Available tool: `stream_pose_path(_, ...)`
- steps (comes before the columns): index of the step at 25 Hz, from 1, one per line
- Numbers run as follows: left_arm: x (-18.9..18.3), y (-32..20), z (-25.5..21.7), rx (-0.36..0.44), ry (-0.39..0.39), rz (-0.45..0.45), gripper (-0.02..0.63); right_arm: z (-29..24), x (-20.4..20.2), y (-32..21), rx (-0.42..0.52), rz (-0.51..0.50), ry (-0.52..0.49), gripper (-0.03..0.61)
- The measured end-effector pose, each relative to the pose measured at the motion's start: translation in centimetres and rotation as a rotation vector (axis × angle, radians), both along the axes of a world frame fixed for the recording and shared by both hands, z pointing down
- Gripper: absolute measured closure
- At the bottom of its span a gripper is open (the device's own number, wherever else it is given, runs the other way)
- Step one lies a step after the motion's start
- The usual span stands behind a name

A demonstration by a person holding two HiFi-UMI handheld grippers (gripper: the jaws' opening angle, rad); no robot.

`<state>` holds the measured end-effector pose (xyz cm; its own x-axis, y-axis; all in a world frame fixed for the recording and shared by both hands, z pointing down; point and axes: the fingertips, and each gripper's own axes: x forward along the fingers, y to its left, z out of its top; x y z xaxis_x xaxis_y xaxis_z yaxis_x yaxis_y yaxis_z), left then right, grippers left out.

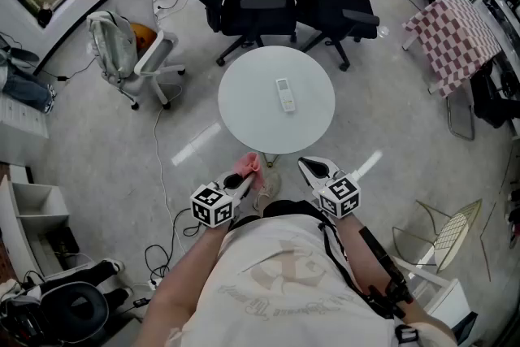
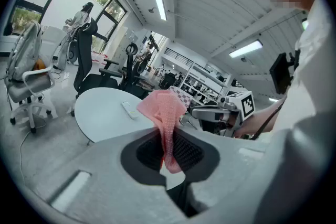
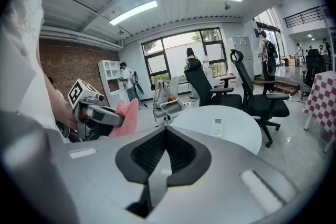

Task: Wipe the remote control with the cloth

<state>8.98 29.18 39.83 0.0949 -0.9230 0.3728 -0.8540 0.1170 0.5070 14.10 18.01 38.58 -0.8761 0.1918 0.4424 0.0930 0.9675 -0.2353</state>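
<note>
A white remote control (image 1: 285, 94) lies near the middle of the round white table (image 1: 244, 110), also seen as the remote (image 2: 129, 109) and the remote (image 3: 217, 127) in the two gripper views. My left gripper (image 1: 244, 180) is shut on a pink cloth (image 1: 246, 167), which sticks up between its jaws as the cloth (image 2: 164, 113). My right gripper (image 1: 313, 170) is shut with nothing in it; its jaws meet at the tip (image 3: 166, 130). Both grippers hover short of the table's near edge, apart from the remote.
Two black office chairs (image 1: 258, 0) stand behind the table, a white chair (image 1: 134, 45) with a bag at the left. A checkered-cloth table (image 1: 451, 32) is at the right. Cables (image 1: 162, 252) trail on the floor by my feet.
</note>
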Motion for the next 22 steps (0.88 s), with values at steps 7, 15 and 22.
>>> stream_pose_path(7,4.4,1.7,-0.5,0.011,0.000,0.018,0.594,-0.2,4.4,2.8,0.012,-0.004,0.002,0.571)
stream_pose_path(15,8.2,1.2,-1.0,0.033,-0.008,0.059,0.594,-0.5,8.5,2.2,0.035,0.063,-0.004,0.571)
stream_pose_path(22,8.3,1.5,-1.3,0.043,-0.014,0.060,0.594,-1.0,8.4,2.4,0.046,0.073,-0.008,0.571)
